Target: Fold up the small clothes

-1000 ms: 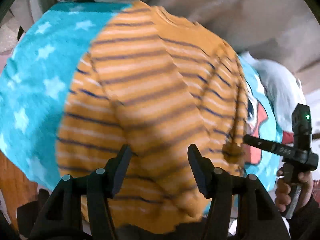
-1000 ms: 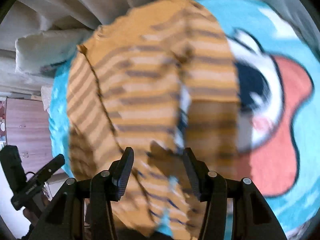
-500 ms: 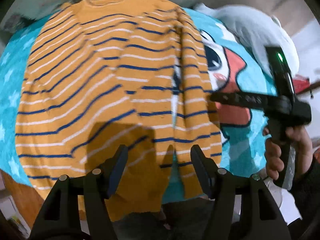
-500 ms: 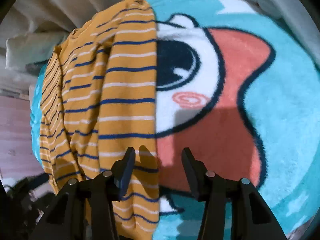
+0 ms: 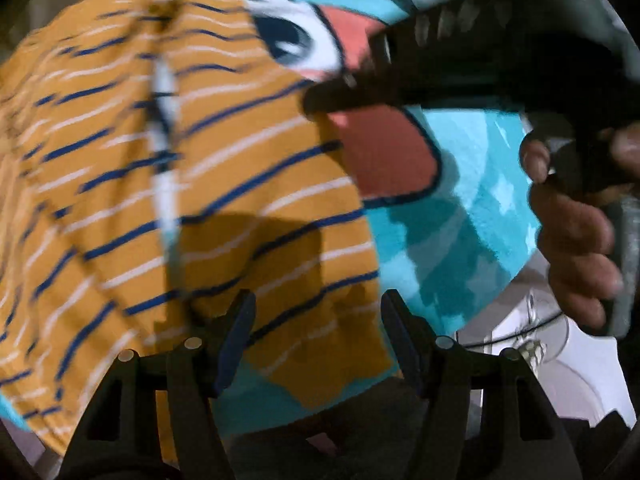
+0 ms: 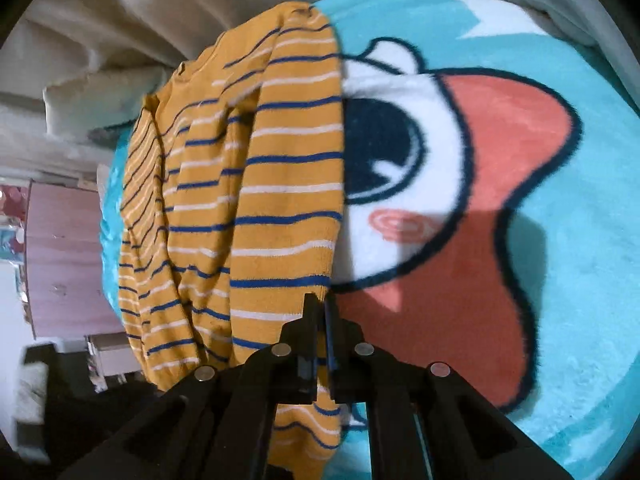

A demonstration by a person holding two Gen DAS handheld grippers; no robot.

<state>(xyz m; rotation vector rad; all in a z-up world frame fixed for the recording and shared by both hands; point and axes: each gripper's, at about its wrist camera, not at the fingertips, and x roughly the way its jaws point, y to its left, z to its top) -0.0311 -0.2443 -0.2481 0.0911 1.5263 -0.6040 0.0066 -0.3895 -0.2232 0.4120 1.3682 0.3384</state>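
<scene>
An orange sweater with blue and white stripes [image 5: 160, 184] lies on a turquoise cartoon blanket [image 5: 480, 216], folded lengthwise. My left gripper [image 5: 320, 320] is open and empty, its fingers hovering over the sweater's near hem. In the right wrist view the sweater [image 6: 256, 208] lies left of the blanket's eye drawing [image 6: 384, 152]. My right gripper [image 6: 318, 316] is shut on the sweater's right edge near the hem. The right gripper's body and the hand holding it [image 5: 568, 216] show at the right of the left wrist view.
Beige bedding [image 6: 92, 40] lies behind the blanket. A pink wooden cabinet [image 6: 60, 248] stands at the left in the right wrist view. A white surface with a clear round object [image 5: 540, 328] lies beyond the blanket's near right edge.
My right gripper has closed on the sweater's right edge. The left wrist view has swung right, toward the sweater's hem and the right gripper. The left gripper stays open.
</scene>
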